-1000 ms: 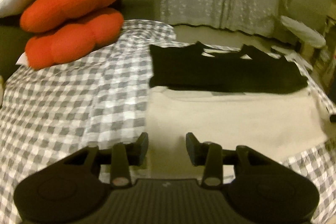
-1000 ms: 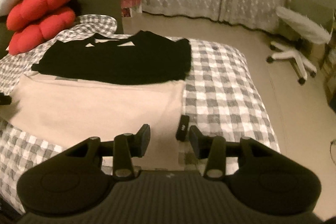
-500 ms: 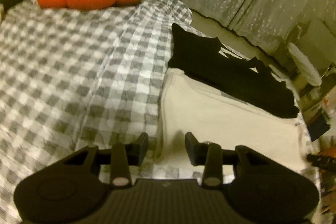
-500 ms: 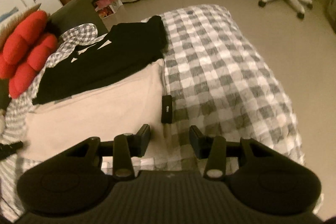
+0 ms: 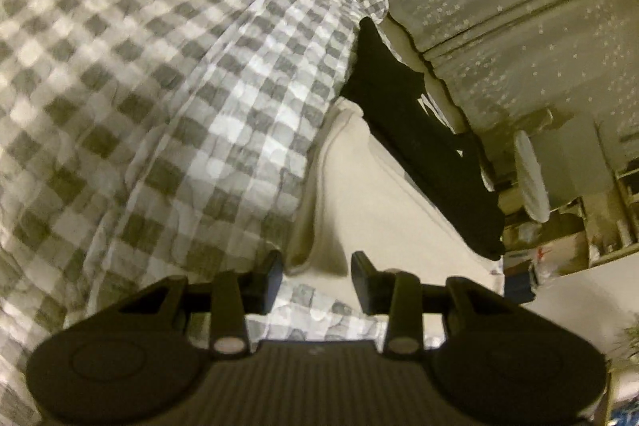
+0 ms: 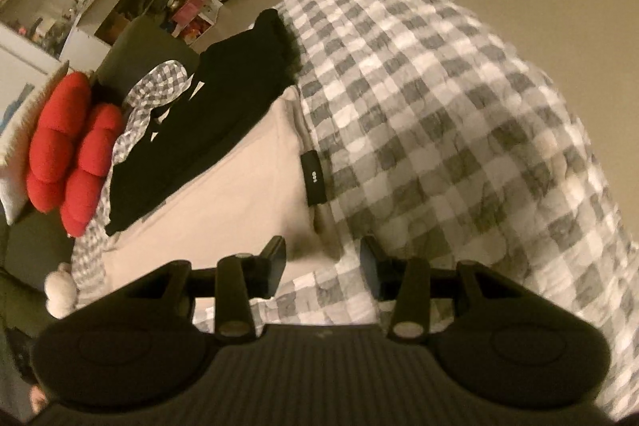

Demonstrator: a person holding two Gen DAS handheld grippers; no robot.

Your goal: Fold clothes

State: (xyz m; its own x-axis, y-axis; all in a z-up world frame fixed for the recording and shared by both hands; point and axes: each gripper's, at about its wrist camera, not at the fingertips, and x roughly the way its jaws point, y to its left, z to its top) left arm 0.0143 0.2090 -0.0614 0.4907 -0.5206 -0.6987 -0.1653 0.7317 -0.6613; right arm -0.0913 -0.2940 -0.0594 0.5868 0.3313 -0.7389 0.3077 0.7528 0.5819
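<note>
My two black grippers, left [image 5: 317, 272] and right [image 6: 322, 256], look like matt plastic, with ribbed bodies and smooth round side caps. The grey-and-white checked bedspread [image 5: 167, 98] is a puckered, crinkly cloth, while the cream garment [image 6: 223, 194] is smooth matt fabric with a small black woven tag [image 6: 314, 182]. The black folded garment [image 6: 223, 114] is dull soft cloth, and the red lobed cushions [image 6: 68, 162] look plush and fuzzy.

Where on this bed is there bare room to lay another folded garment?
Free: the checked cover right of the cream garment, out to the bed's edge, and the cover left of it, below the red cushions. Crowded: the middle, where the black garment lies on the cream one.
</note>
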